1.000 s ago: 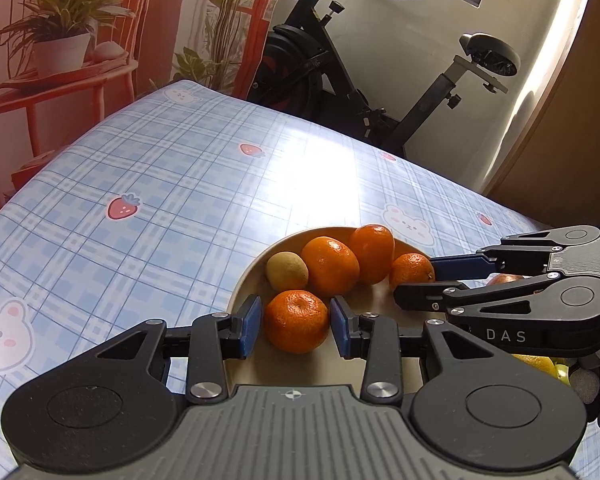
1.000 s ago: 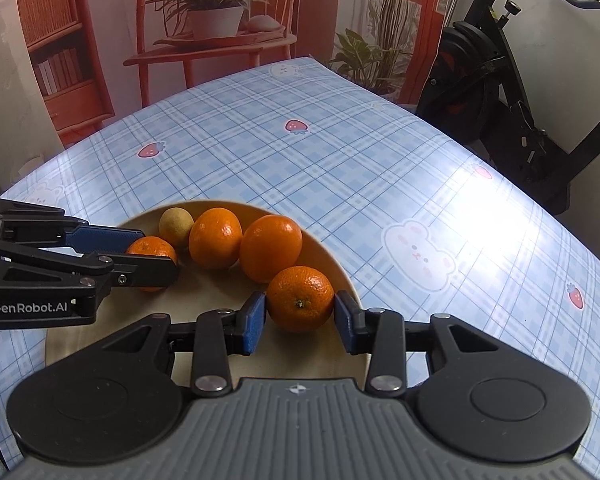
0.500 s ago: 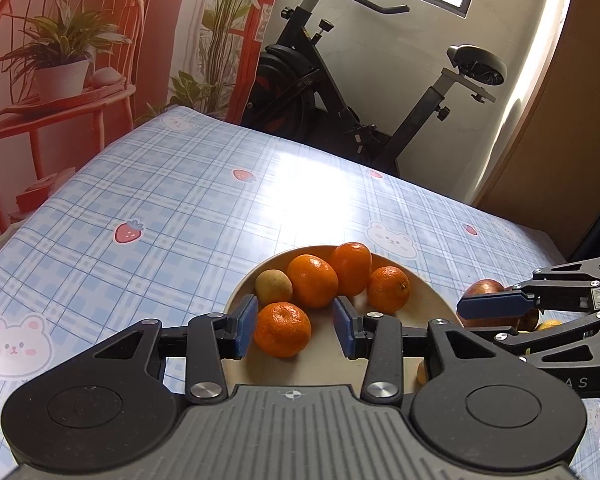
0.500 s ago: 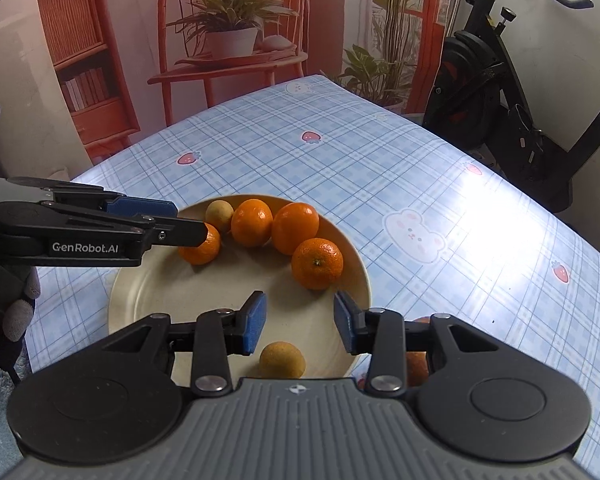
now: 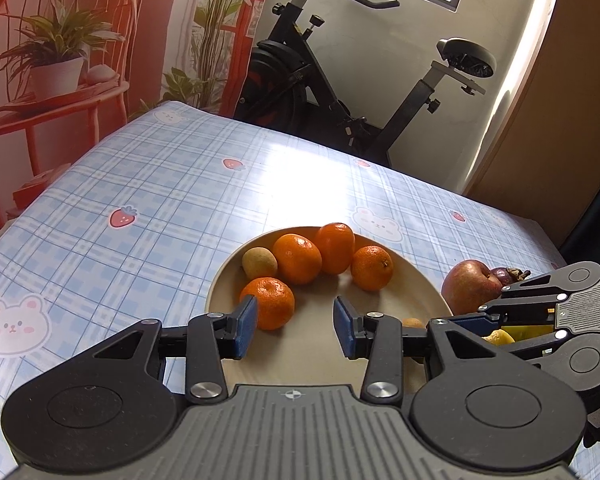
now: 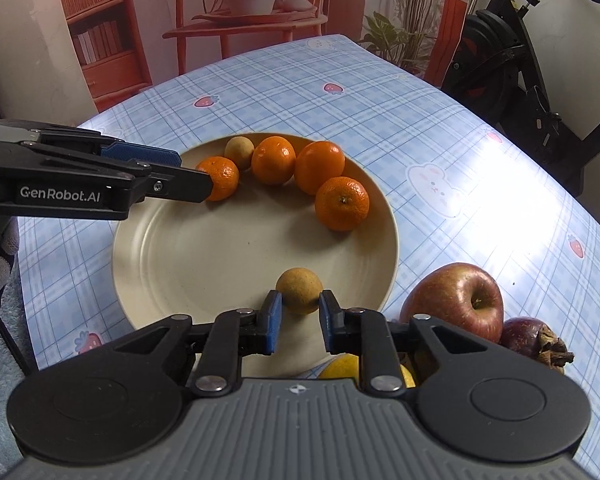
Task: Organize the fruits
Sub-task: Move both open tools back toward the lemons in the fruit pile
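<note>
Plate (image 6: 172,256) on the table holds four oranges (image 6: 342,203) in an arc, plus two small brownish fruits. Left gripper (image 5: 294,330) is open, empty, just beside the nearest orange (image 5: 269,302). Right gripper (image 6: 299,322) is open too — fingers bracketing one small brown fruit (image 6: 299,290) at the near rim, apparently not clamped. Apple (image 6: 454,300) waits off the plate. Likely next: close on the brown fruit — gently.

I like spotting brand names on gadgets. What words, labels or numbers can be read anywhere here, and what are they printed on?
"GenRobot.AI": white lettering on the black side of the left gripper, seen from the right wrist camera.
Books on the red shelf at the back: spines too small and blurred to read.
Tablecloth: only bear and strawberry pictures, no words.
Nothing else legible; the fruit and the plate carry no labels.
</note>
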The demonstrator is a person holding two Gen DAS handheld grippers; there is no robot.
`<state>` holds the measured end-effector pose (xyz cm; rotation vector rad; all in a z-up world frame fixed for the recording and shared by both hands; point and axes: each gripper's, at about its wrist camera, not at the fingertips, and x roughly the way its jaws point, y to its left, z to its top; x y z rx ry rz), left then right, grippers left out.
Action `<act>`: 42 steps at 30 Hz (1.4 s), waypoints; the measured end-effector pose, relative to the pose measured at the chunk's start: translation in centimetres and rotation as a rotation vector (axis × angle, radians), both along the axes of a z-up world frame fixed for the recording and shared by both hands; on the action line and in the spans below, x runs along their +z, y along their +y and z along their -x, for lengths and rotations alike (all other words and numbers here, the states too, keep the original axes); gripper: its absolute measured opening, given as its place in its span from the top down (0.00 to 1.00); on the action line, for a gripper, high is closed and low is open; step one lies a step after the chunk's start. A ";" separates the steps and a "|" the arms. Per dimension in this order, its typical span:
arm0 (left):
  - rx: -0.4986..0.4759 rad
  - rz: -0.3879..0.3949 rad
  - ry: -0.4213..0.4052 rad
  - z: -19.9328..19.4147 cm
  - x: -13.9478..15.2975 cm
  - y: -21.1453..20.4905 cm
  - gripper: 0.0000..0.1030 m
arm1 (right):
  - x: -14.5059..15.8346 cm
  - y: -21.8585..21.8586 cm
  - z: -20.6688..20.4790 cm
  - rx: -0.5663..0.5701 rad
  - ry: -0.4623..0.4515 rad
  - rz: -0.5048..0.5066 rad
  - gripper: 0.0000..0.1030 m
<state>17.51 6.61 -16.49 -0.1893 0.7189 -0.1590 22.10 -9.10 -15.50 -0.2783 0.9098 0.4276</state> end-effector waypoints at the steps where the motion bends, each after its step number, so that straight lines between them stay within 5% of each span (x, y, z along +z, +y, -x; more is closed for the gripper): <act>1: 0.002 0.003 -0.001 0.0 0.0 0.0 0.57 | -0.1 0.0 -0.4 -0.009 -0.008 0.004 0.78; 13: 0.011 0.007 0.014 -0.3 -0.6 0.4 0.57 | -0.6 0.1 -2.6 -0.047 -0.078 0.061 0.78; 20: 0.001 -0.009 0.010 0.0 -0.2 -0.3 0.57 | 0.0 -0.8 -1.5 -0.068 -0.108 0.012 0.78; 30: -0.027 -0.026 -0.002 0.2 1.1 -2.3 0.57 | 3.3 -6.6 3.4 -0.186 -0.282 -0.149 0.78; 42: -0.119 -0.029 -0.024 0.9 2.4 -6.7 0.57 | 4.1 -13.5 9.9 -0.314 -0.429 -0.221 0.71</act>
